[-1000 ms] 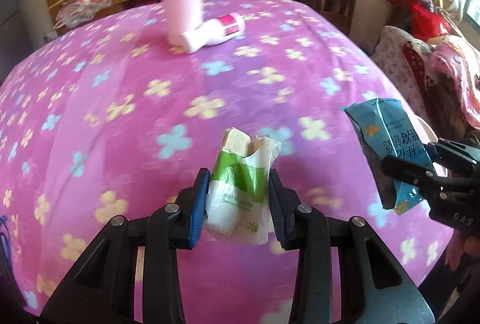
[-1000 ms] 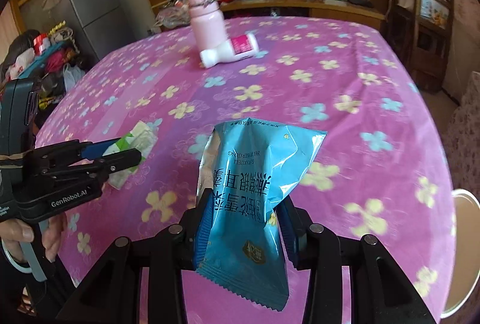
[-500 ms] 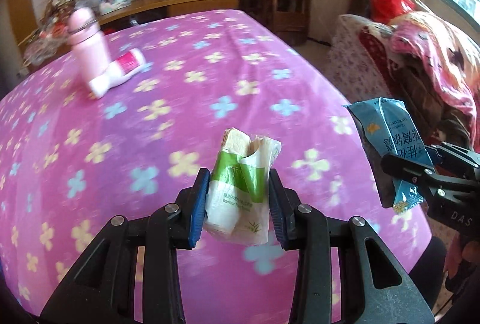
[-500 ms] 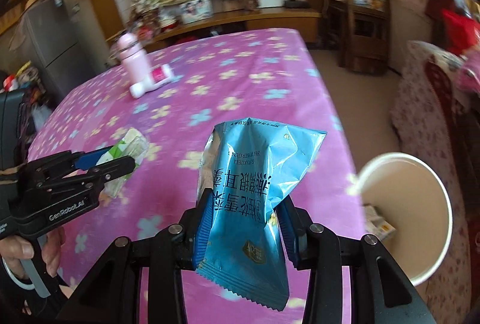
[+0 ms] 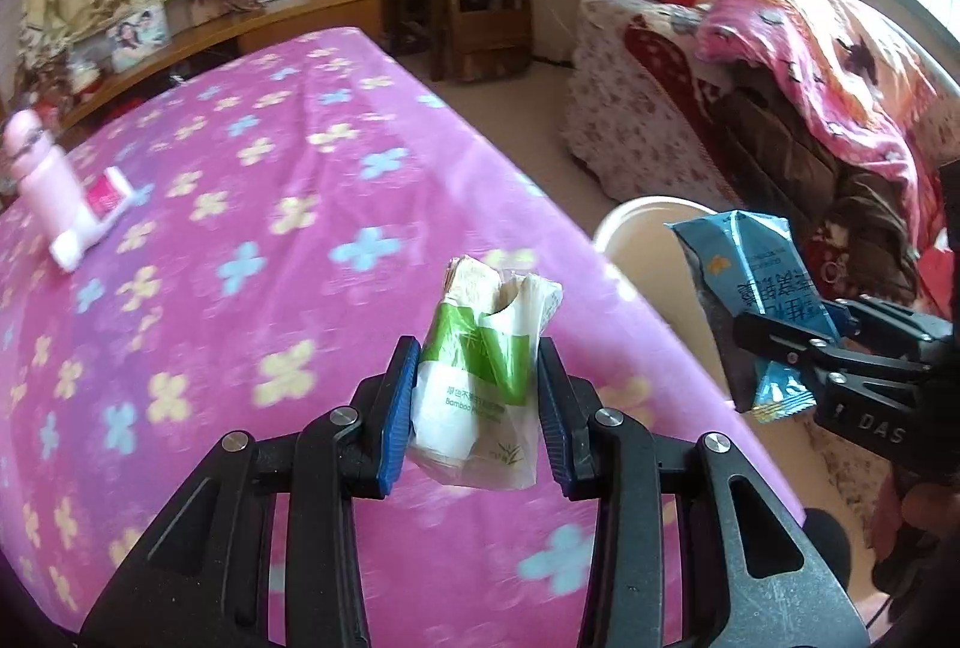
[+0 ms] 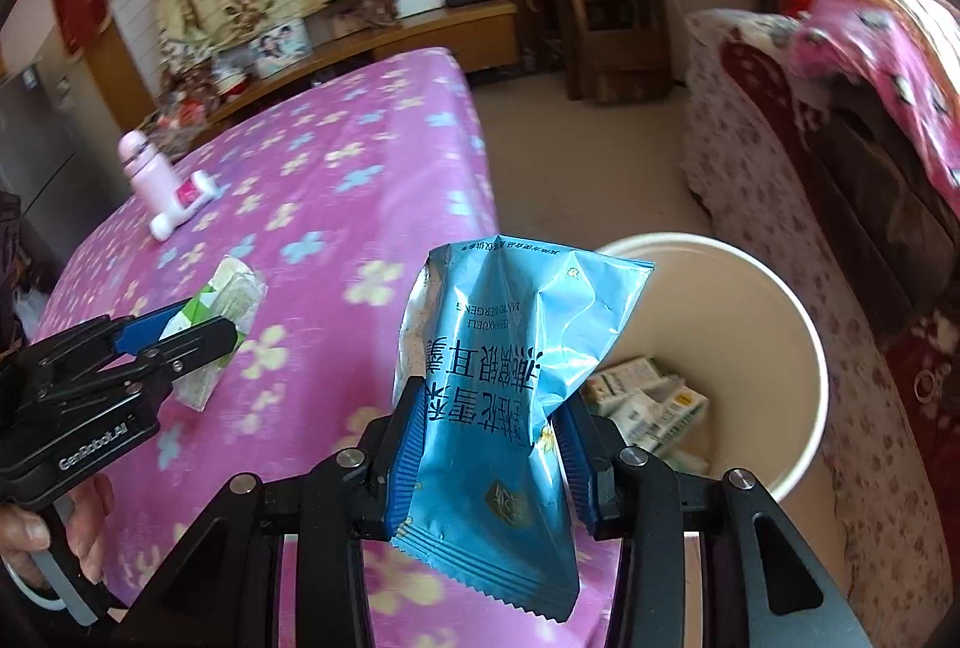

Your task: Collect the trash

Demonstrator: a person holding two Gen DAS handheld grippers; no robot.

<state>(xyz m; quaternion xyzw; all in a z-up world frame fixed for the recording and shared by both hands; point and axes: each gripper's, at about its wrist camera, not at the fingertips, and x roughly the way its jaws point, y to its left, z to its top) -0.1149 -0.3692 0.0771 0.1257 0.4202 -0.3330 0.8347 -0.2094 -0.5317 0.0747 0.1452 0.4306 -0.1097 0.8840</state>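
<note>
Blue snack wrapper (image 6: pixel 504 378) clamped in right gripper (image 6: pixel 486 444), beside bin (image 6: pixel 798 324).

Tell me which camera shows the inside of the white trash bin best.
The right wrist view: the white bin shows nearly its whole open mouth, with cartons lying at the bottom. The left wrist view catches only part of its rim and inner wall, cut off by the table edge and blue packet.

pink bottle (image 5: pixel 42 180) on flowered table (image 5: pixel 270 204)
</note>
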